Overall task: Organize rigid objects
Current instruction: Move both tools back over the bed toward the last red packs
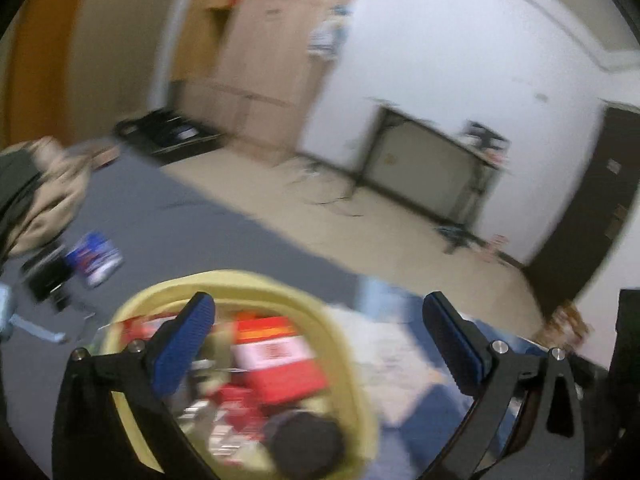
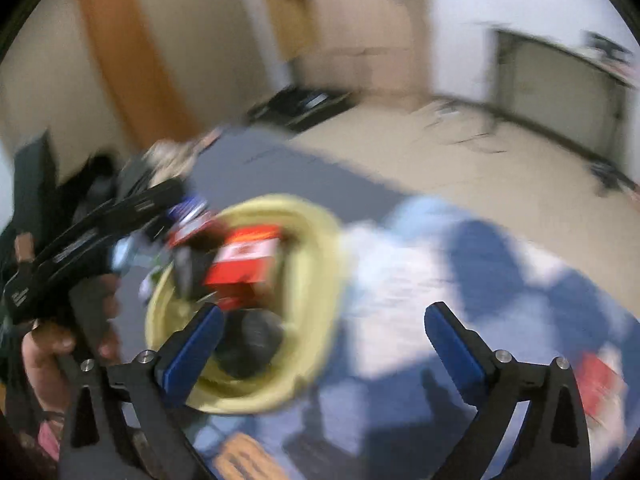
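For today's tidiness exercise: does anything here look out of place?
Yes. A blue and white packet lies loose on the grey mat, outside the yellow basket where red boxes are gathered. Both views are blurred.

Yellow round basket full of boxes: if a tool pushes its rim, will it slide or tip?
The yellow round basket is wide and low, so probably slides, not tips. Its load, like the red rectangular box, likely adds weight. Blur hides the rim's stiffness.

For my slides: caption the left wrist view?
Open left gripper above a yellow basket holding red boxes, motion-blurred.
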Demonstrator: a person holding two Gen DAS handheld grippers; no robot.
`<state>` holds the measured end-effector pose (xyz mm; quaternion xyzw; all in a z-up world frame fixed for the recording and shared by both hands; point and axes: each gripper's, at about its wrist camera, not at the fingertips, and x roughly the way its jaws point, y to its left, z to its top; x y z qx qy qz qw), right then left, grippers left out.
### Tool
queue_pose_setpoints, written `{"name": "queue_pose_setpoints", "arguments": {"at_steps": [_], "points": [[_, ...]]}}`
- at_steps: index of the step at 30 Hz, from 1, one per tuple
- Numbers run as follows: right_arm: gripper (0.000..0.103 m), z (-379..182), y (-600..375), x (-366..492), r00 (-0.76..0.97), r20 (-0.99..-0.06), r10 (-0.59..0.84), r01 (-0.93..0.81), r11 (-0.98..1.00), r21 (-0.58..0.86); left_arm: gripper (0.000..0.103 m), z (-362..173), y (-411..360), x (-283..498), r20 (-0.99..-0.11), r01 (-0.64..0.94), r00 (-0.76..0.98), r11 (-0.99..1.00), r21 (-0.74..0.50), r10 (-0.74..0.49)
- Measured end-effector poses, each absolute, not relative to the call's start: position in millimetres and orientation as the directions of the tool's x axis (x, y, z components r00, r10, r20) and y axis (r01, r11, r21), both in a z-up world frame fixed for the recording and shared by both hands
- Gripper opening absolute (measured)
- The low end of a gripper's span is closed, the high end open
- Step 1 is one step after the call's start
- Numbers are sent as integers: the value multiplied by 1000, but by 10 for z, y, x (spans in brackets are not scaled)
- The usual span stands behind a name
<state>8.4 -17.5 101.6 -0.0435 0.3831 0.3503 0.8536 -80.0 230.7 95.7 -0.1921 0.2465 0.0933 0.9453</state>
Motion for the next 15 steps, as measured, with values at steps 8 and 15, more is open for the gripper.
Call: {"name": "queue_pose_setpoints", "arguments": {"at_steps": [8, 15], "points": [[103, 1216, -2001, 197, 727, -655, 205, -112, 977, 182, 103, 1005, 1286, -191, -550, -26, 830, 979, -203, -92], [103, 1217, -2279, 243, 718, -663, 214, -87, 972, 220, 103, 714, 754, 207, -640, 66, 754, 986, -154, -150]]}}
